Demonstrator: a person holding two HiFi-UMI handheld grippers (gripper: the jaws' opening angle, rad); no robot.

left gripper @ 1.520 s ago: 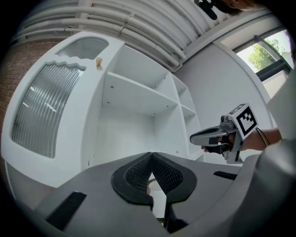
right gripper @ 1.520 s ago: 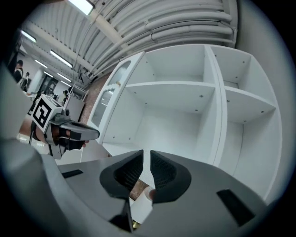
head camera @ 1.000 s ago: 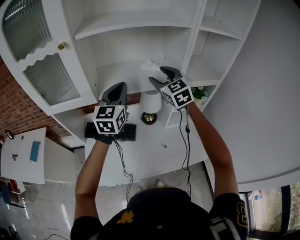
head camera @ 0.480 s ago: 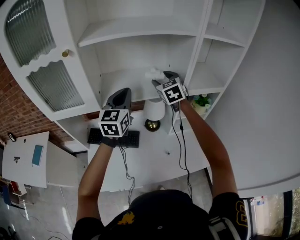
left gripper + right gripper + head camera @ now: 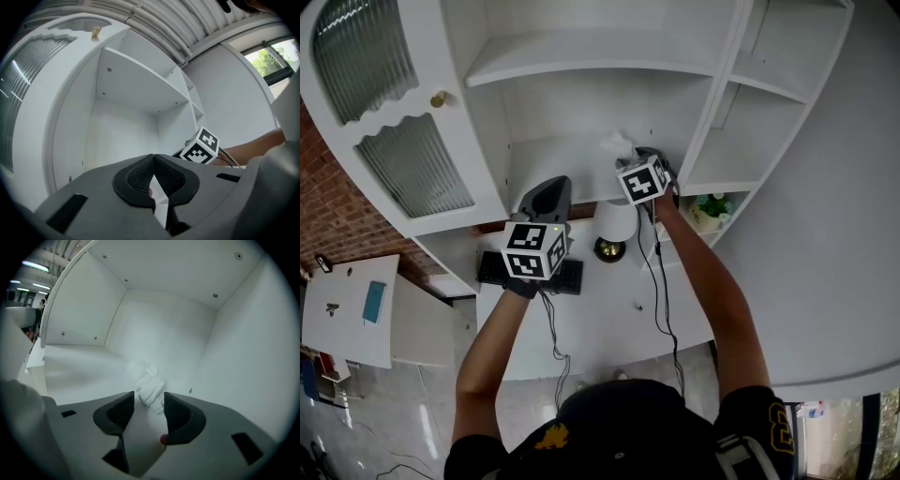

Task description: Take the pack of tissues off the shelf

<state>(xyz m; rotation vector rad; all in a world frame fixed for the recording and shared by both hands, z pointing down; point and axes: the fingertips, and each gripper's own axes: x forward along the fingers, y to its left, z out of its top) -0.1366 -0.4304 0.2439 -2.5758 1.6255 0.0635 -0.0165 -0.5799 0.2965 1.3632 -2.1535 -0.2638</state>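
We hold the right gripper (image 5: 149, 401) inside the open white cabinet, tilted a little downward, its jaws spread and just closing in; the pack of tissues (image 5: 149, 383), a crumpled white bundle, sits between the jaw tips, and we see no pad pressing on it yet; the pack lies on the shelf (image 5: 79, 366) toward the back right corner of the compartment, close to the right side wall and the rear panel. From our head view the pack shows as a small white lump just beyond the right gripper's marker cube (image 5: 642, 180); the left gripper (image 5: 548, 192) hangs level in front of the same shelf's edge, well to the left of the pack, its jaws pressed together at the tips with nothing between them. The cabinet's ribbed-glass door (image 5: 412, 164) stands open at the left, a brass knob (image 5: 438, 98) on its frame; below the shelf, on the white desk (image 5: 600, 319), stand a white lamp (image 5: 616, 223), a dark keyboard (image 5: 570, 275) and a small green plant (image 5: 710, 204).
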